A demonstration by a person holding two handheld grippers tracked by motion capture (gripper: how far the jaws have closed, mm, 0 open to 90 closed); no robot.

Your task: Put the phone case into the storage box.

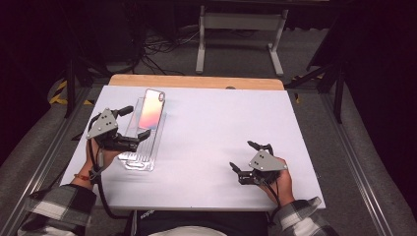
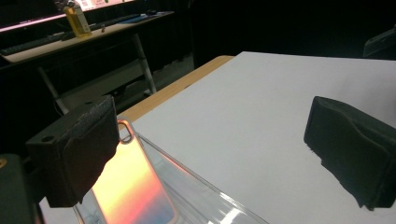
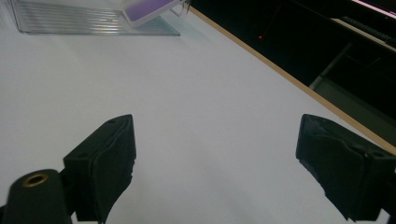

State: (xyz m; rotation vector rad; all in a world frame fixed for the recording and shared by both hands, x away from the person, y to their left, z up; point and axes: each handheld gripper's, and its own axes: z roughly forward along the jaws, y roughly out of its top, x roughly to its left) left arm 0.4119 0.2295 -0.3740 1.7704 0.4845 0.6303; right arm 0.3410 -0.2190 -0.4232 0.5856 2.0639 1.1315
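Phone case [image 1: 152, 108] on clear stand [image 1: 142, 147] at table [image 1: 216, 123] left, left claw [image 1: 134, 123] beside it, right claw [image 1: 244, 156] well apart

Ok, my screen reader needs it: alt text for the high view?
The left gripper, open, straddles a phone lying in a clear tray on a white table. The right gripper rests open, apart.

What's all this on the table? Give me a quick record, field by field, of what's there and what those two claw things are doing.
surface: white table top
item: phone case with an orange-pink sheen, lying on a clear plastic tray
item place: left part of the table
left gripper: open, jaws either side of the tray and case
right gripper: open, over bare table, holding nothing
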